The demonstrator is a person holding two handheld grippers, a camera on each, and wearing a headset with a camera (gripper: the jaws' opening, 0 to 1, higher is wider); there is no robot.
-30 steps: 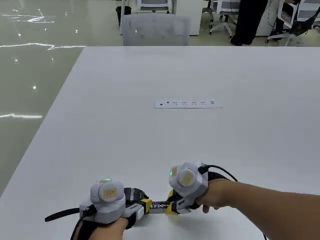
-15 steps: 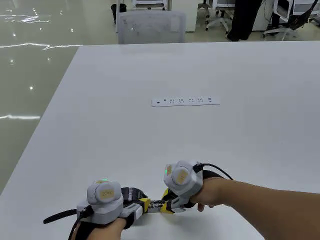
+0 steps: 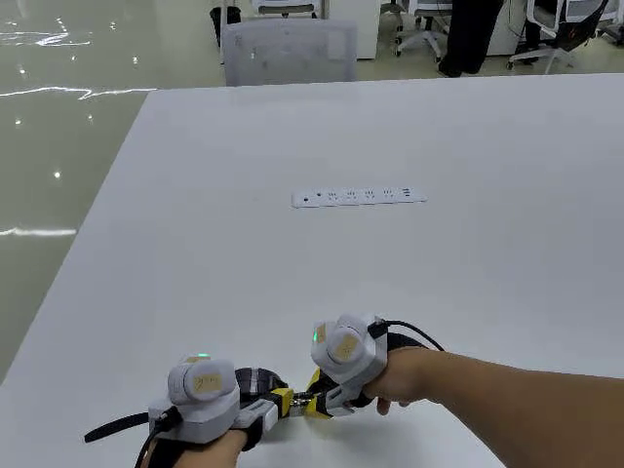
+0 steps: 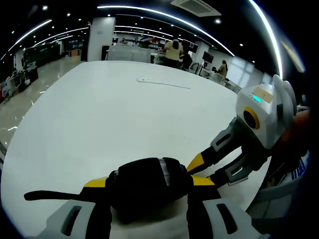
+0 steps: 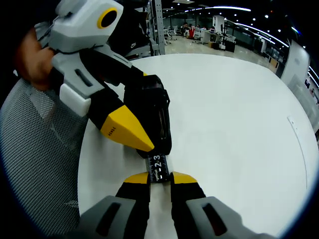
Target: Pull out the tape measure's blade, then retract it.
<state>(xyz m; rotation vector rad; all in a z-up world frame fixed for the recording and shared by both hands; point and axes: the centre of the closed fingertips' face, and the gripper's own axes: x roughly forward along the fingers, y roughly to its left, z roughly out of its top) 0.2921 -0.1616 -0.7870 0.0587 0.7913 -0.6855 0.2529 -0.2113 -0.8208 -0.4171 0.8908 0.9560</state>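
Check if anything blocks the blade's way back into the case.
Nothing visible does. The short numbered blade runs straight from the right gripper into the black tape measure case, held by the left gripper.

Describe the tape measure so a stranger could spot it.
On the white table, look at the near edge. The tape measure is the black case clamped in the left gripper, its short numbered blade pinched by the right gripper.
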